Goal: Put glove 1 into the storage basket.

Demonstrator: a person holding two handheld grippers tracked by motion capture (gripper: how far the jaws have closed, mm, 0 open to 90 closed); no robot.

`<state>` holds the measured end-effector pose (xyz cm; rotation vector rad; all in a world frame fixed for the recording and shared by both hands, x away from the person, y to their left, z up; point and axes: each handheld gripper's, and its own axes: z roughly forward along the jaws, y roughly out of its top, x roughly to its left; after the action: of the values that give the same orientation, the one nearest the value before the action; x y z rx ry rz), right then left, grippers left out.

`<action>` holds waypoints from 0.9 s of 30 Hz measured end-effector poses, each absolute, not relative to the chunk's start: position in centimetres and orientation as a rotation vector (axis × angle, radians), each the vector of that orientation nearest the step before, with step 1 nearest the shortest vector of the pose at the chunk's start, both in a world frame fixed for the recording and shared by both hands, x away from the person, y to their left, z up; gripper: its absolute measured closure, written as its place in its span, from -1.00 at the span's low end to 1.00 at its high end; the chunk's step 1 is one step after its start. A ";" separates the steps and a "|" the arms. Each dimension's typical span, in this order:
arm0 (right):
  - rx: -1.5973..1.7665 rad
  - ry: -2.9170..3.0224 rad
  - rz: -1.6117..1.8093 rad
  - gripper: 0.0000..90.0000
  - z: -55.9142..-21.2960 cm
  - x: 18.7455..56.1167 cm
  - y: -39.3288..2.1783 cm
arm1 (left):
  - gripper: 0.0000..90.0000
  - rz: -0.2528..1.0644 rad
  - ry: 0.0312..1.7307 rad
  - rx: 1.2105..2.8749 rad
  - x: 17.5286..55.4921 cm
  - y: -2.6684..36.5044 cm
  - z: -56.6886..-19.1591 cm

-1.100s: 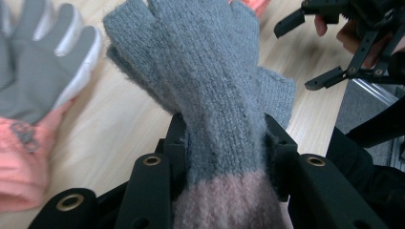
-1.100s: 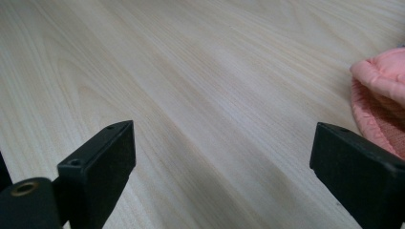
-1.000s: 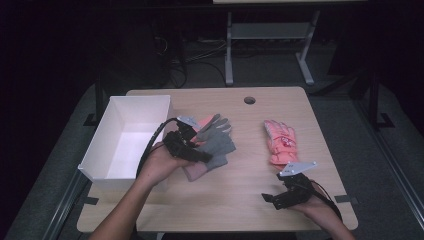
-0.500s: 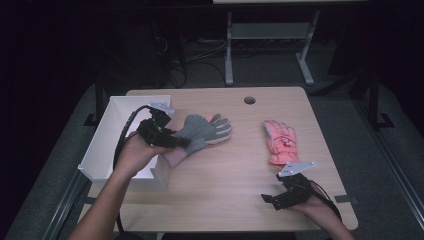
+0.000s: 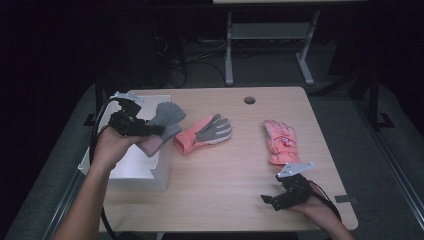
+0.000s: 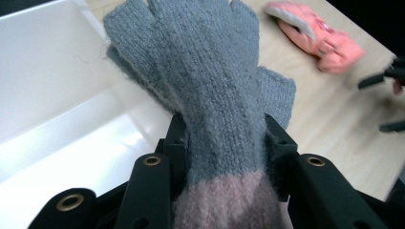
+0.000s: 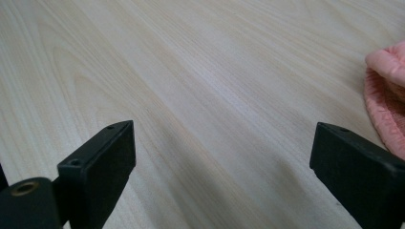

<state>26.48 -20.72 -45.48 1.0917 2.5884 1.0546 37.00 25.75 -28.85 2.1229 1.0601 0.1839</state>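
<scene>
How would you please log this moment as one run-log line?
left gripper: shut on grey knit glove, over white box | right gripper: open, idle on table

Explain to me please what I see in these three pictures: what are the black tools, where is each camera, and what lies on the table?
A person sits at a wooden table and holds a hand-operated black gripper in each hand; no robot arm is involved.

The high view comes from a fixed camera above, looking down on the table. The other two views come from small cameras riding on the grippers, looking along their black jaws.

The left gripper is shut on a grey knitted glove with a pink cuff, holding it over the edge of a white box.

The right gripper is open and holds nothing, near the table's front edge.

On the table lie a pink glove with a grey palm and a pink glove.
</scene>
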 end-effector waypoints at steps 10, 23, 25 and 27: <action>1.087 2.595 1.053 -0.82 -45.6 26.4 -20.6 | 0.38 0.272 1.266 2.078 38.8 29.5 -31.3; 1.089 2.598 1.050 -0.82 -45.6 26.5 -20.7 | 0.38 0.298 1.454 2.081 40.9 32.1 -36.8; 1.090 2.596 1.051 -0.82 -45.6 26.5 -20.7 | 0.38 0.282 1.478 2.088 41.2 32.4 -37.8; 1.090 2.596 1.053 -0.82 -45.6 26.5 -20.7 | 0.38 0.283 1.508 2.092 41.4 32.6 -38.6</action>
<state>26.46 -20.67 -45.59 1.0895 2.5963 1.0534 41.37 32.63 -38.56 2.0923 1.5076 0.2832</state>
